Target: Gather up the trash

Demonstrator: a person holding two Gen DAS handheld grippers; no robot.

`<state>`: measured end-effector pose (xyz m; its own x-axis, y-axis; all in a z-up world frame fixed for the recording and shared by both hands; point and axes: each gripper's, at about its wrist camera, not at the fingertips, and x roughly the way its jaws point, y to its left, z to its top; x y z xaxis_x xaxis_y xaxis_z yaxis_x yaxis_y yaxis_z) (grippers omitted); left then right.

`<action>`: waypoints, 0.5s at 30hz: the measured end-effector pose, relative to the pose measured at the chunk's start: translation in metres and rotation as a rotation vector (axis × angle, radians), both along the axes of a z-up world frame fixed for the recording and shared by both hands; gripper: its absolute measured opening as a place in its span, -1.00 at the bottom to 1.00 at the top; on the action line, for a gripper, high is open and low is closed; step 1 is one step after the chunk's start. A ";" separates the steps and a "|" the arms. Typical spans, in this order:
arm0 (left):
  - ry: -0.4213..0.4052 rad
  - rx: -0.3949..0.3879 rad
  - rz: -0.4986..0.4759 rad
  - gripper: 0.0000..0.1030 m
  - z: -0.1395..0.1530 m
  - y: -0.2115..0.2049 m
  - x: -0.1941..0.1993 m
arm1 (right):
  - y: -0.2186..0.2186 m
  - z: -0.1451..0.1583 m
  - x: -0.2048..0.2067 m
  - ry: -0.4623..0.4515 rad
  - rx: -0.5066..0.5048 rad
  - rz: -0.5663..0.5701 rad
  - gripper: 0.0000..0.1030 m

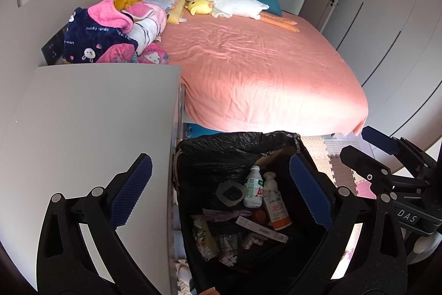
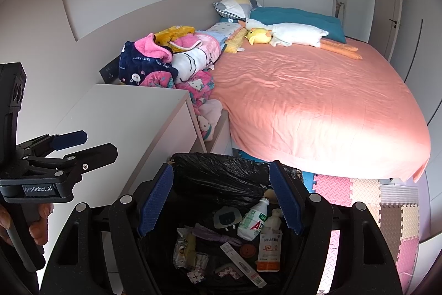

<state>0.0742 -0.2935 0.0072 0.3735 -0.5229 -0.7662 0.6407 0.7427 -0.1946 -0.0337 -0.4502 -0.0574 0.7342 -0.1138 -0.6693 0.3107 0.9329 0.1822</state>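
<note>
Both claws just hang over the bin, which sits on the floor at the tabletop's near right corner. Left claw is spread wide with nothing in it, same for the right claw. Down in the black liner there's a white drink bottle, an orange-and-white carton, a flat test strip pack and some wrappers. Beyond that, the bed with pink sheet, blankets heaped at its left edge, goose plush at the far end.
</note>
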 end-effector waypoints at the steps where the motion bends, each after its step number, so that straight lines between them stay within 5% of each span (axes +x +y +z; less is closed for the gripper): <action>1: 0.000 -0.002 0.000 0.87 0.000 0.001 0.000 | 0.000 0.000 0.000 0.000 0.000 0.000 0.41; 8: -0.095 -0.022 -0.031 0.87 0.004 0.000 -0.010 | 0.000 0.000 0.000 0.000 0.000 -0.002 0.41; 15: -0.048 -0.022 -0.043 0.87 0.003 -0.004 -0.006 | -0.001 0.001 -0.002 -0.003 0.001 -0.004 0.41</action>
